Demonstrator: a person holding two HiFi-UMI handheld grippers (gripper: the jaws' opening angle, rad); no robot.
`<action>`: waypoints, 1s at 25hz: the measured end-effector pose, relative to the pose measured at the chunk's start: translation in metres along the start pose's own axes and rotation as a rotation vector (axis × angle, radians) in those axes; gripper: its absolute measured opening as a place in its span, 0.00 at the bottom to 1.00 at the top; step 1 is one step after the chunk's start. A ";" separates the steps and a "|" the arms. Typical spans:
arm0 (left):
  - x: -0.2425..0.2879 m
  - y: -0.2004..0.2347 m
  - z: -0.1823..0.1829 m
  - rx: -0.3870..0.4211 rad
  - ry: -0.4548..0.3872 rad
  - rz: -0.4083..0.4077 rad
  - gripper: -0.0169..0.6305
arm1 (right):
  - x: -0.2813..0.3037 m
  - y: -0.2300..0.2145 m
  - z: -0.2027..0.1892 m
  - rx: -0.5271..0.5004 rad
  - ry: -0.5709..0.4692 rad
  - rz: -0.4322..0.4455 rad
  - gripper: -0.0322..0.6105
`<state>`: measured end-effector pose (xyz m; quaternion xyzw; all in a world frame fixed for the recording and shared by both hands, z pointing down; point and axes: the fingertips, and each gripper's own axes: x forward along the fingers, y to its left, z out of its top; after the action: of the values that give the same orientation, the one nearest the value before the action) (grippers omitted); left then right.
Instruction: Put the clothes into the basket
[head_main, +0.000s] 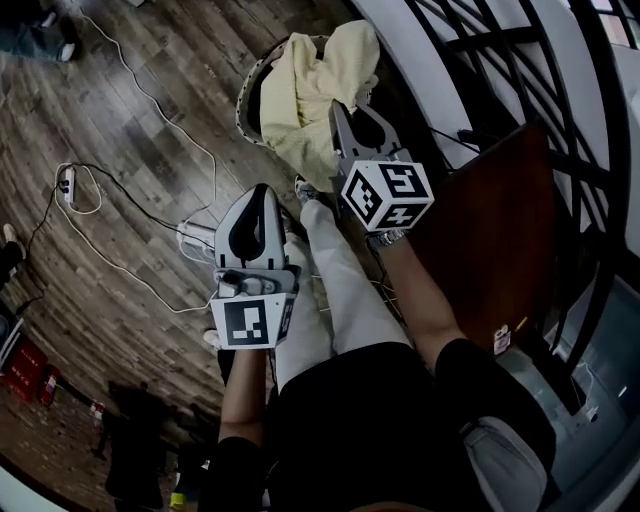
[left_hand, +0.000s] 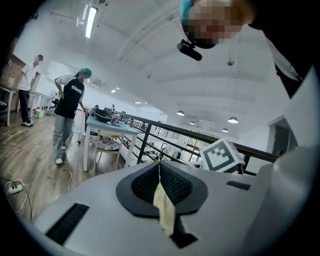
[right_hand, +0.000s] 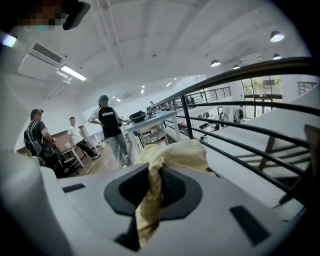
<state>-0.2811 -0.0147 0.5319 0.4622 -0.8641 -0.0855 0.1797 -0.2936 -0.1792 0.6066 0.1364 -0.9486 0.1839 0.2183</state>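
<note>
left gripper (head_main: 262, 190): jaws closed on a thin edge of the yellow garment (head_main: 305, 85); in the left gripper view the strip sits in the seam between the pads and its tail hangs out toward the camera
right gripper (head_main: 342, 112): jaws narrow, clamped on a thick bunched fold of the same garment; in the right gripper view the bulk of the cloth swells out beyond the jaw tips
garment position: over the basket (head_main: 245, 105); it covers the right part of the opening and spills past the near rim toward the person's shoe; from straight above it seems to hang from the right jaws, though I cannot tell whether it already rests on the rim
basket: stands on the wood floor (head_main: 130, 140) just ahead of the person's feet; pale perforated rim; the left part of the inside is uncovered and dark
grippers, relative: right one forward, above the near edge of the basket; left one further back, beside the pale trouser legs (head_main: 340, 290)
floor: white cable (head_main: 150, 100) loops across the boards; power strip (head_main: 68, 185) at the left
surroundings: brown panel (head_main: 490, 240) at the right; black railing (right_hand: 240, 145) runs past the right gripper; a person in a dark shirt (left_hand: 70, 112) stands beside a white worktop (left_hand: 107, 126)
</note>
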 end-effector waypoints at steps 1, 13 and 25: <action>0.002 0.001 -0.004 -0.002 0.001 0.000 0.05 | 0.005 -0.004 -0.011 0.004 0.012 -0.009 0.13; 0.016 0.020 -0.069 -0.026 0.000 0.034 0.05 | 0.059 -0.042 -0.148 0.087 0.154 -0.101 0.13; 0.017 0.038 -0.104 -0.020 0.055 0.078 0.05 | 0.100 -0.049 -0.245 0.086 0.316 -0.094 0.13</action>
<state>-0.2787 -0.0055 0.6439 0.4284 -0.8754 -0.0744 0.2112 -0.2749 -0.1407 0.8720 0.1590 -0.8864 0.2329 0.3671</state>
